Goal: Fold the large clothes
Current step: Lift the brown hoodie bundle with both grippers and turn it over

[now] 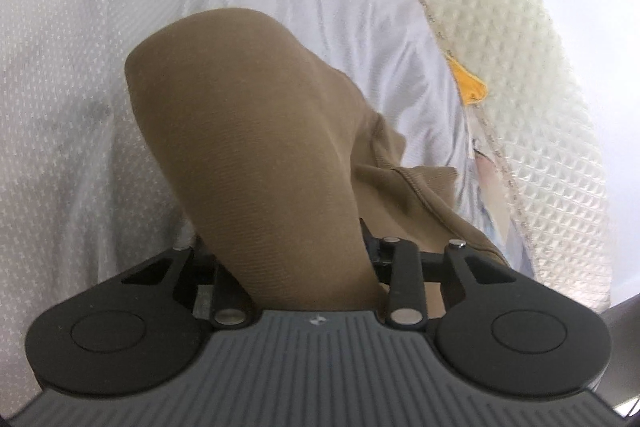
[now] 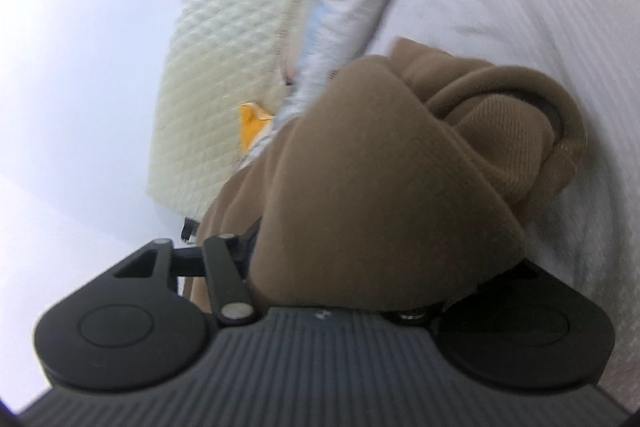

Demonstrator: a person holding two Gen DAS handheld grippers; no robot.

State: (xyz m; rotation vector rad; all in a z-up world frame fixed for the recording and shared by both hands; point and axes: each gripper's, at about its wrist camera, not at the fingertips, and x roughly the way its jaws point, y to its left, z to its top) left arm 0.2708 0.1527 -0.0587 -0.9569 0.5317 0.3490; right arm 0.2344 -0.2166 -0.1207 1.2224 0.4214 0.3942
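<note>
A brown knit garment [image 1: 256, 131] drapes over my left gripper [image 1: 312, 259] and hides its fingers. The cloth hangs from the jaws over a white bed sheet [image 1: 72, 67]. The linkage stands drawn in, so the left gripper is shut on the garment. In the right wrist view the same brown garment [image 2: 380, 179] bunches over my right gripper [image 2: 344, 267], with a ribbed cuff or hem [image 2: 520, 115] curled at the upper right. The right fingers are hidden under the cloth and the gripper is shut on it.
A quilted cream mattress edge [image 1: 520, 47] runs along the right of the left wrist view, with a yellow tag [image 1: 472, 83]. It also shows in the right wrist view [image 2: 224, 67], blurred, with the yellow tag [image 2: 252, 127]. A pale wall [image 2: 60, 67] lies beyond.
</note>
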